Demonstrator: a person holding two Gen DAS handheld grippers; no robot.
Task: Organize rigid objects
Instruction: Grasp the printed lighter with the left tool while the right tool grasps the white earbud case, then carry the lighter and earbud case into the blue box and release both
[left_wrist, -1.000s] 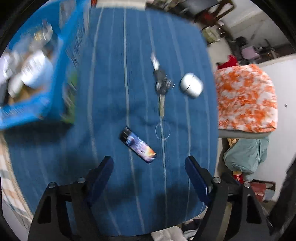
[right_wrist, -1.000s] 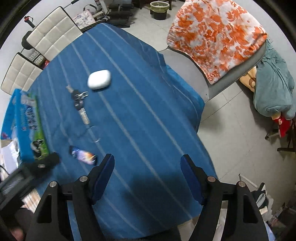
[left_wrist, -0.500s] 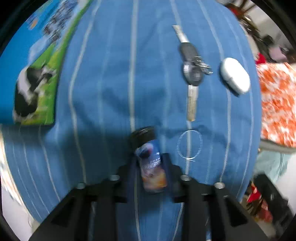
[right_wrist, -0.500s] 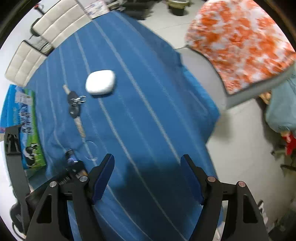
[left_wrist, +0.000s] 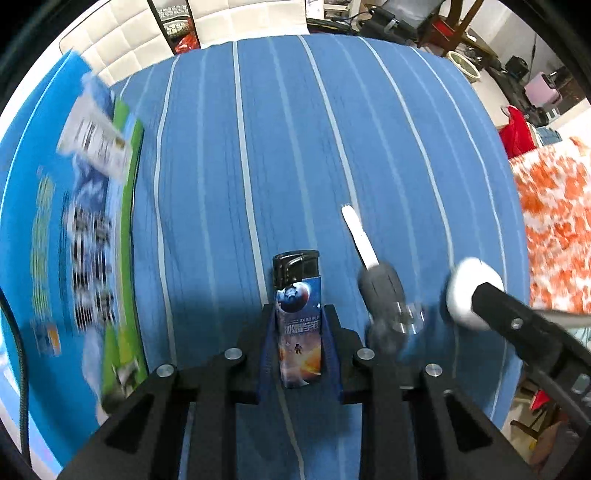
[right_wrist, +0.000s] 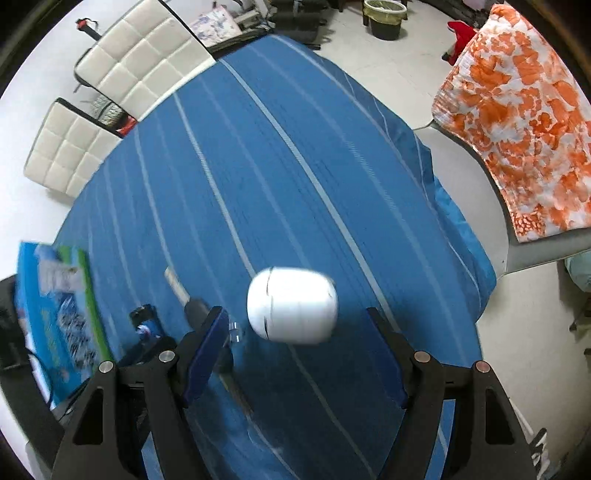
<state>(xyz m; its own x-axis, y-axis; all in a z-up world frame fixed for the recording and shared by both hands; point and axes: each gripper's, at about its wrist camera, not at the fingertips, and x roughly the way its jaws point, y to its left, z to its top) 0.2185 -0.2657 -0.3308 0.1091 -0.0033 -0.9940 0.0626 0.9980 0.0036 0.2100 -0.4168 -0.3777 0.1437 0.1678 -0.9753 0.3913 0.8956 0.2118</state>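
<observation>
While left gripper clamps one lighter, one white case lies

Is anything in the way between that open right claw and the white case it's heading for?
Nothing visible. The right gripper is open, and the white case lies just ahead of its fingers on bare blue cloth. The keys lie off to the left, beside the left finger.

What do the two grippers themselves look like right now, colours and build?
Both the left gripper and right gripper are matte black, angular frames with triangular cut-outs and silver round screw heads. Their fingers carry blue pads. No sleeves or markings show.
</observation>
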